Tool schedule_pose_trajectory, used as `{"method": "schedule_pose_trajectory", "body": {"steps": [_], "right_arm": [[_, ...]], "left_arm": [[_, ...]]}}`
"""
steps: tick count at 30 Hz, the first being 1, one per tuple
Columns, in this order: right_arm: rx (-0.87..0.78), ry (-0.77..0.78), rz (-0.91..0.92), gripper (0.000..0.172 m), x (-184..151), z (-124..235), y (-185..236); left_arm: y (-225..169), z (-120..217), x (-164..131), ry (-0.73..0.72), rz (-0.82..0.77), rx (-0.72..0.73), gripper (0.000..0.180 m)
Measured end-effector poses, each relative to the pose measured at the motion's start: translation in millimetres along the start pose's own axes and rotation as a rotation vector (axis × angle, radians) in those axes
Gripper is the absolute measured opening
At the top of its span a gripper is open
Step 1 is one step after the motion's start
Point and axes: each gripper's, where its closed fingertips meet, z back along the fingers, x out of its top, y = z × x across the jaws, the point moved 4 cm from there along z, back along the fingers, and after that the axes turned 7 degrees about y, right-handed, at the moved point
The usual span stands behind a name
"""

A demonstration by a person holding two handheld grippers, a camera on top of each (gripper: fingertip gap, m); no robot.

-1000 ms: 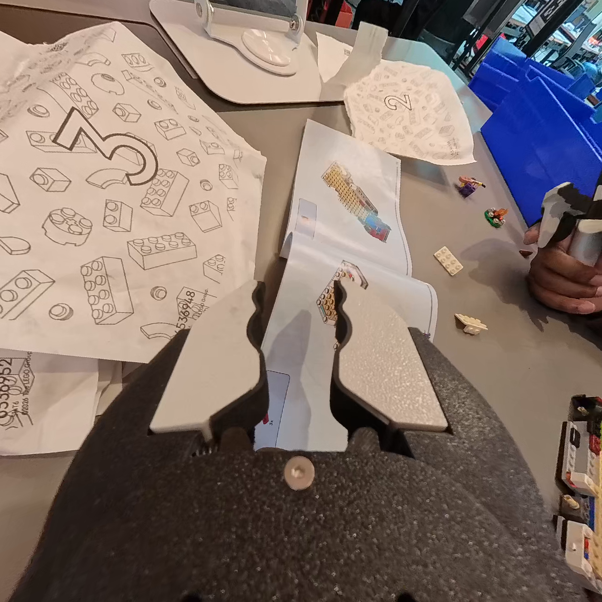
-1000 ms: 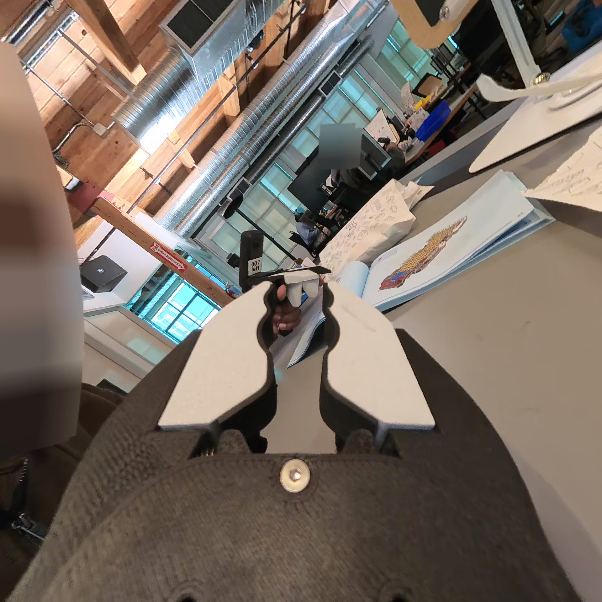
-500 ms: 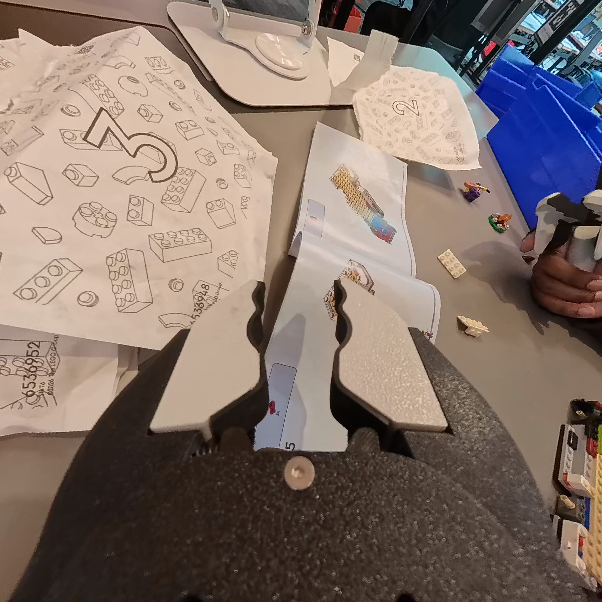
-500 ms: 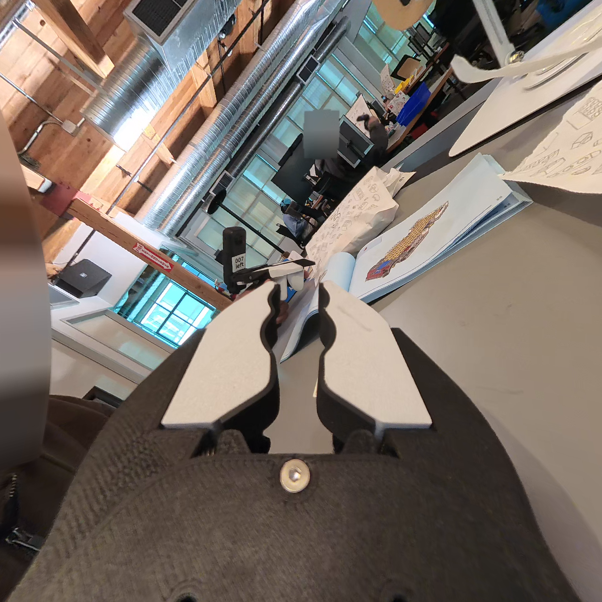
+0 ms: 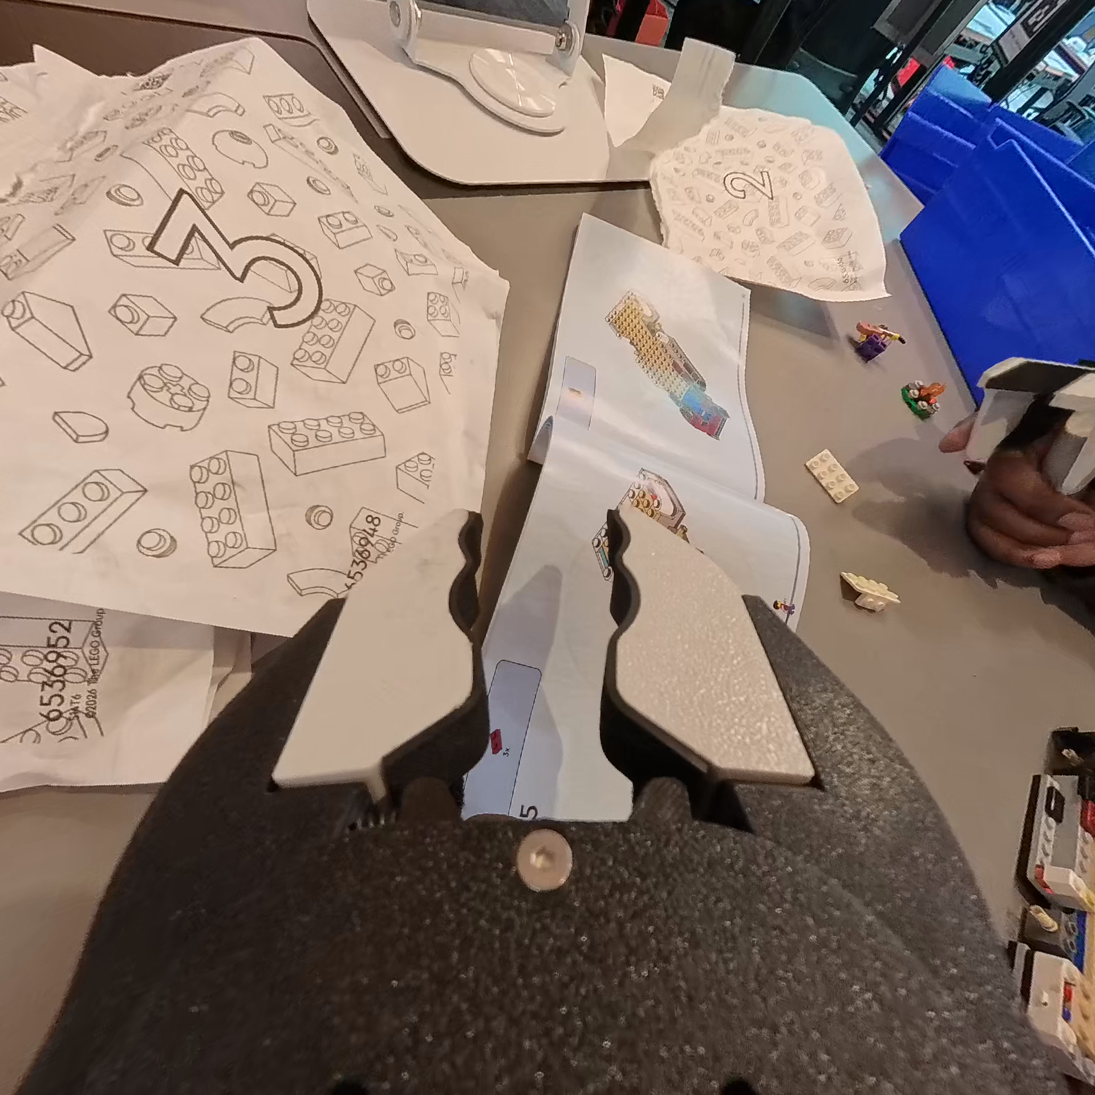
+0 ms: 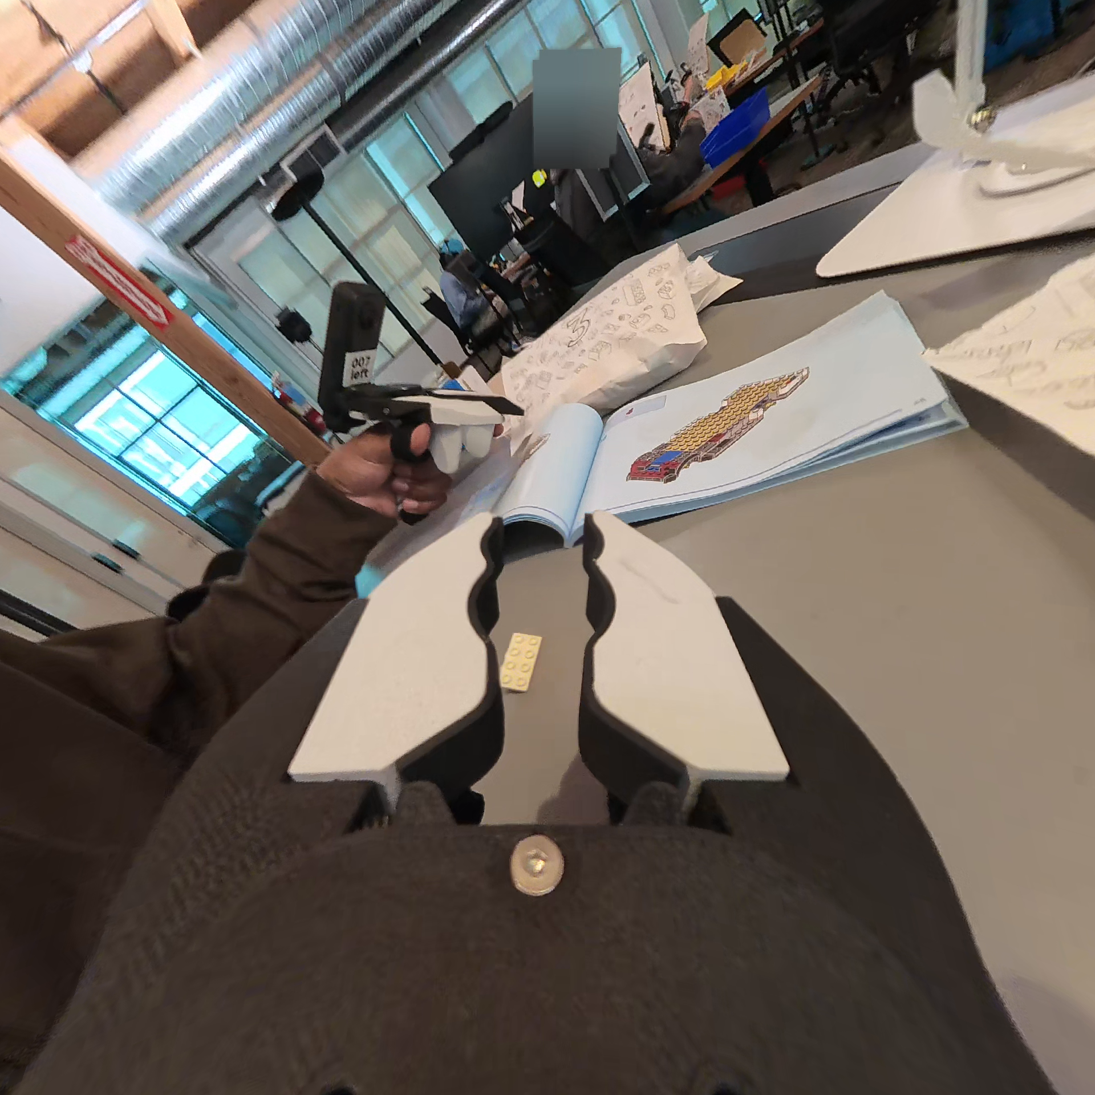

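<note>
My left gripper is open and empty; it hovers over the near page of an open light-blue instruction booklet. My right gripper is open and empty, low over the grey table and pointing at the booklet's near edge. A cream two-by-four plate lies flat on the table below the gap between its fingers, untouched. The plate also shows in the left wrist view, next to the right gripper. The left gripper also shows in the right wrist view, held in a hand.
A white paper bag with brick drawings lies left of the booklet, a smaller one behind it. A white monitor base stands at the back, blue bins at the right. A cream piece, two small figures and a built model lie on the right. One gripper's finger ends stand about 25 centimeters off the other's.
My right gripper tipped down toward the table, so the cream plate came into view under its fingers; its jaws narrowed a little, then widened. My left gripper drew back slightly, still open.
</note>
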Motion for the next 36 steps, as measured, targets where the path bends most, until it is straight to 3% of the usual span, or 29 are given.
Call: {"method": "schedule_pose_trajectory", "body": {"steps": [9, 17, 29, 36], "right_arm": [[-0.02, 0.045, 0.277, 0.037, 5, -28, 13], [0.036, 0.183, 0.856, 0.034, -8, -93, 43], [0.153, 0.233, 1.078, 0.034, -19, -125, 62], [0.138, 0.253, 1.08, 0.033, -36, -127, 70]], "left_arm": [[-8, -4, 1, 0.001, -0.009, -0.017, 0.041], [5, 6, 0, 0.011, -0.017, 0.034, 0.041], [25, 10, -8, 0.056, -0.013, 0.066, 0.041], [33, 17, -10, 0.052, 0.006, 0.078, 0.041]]}}
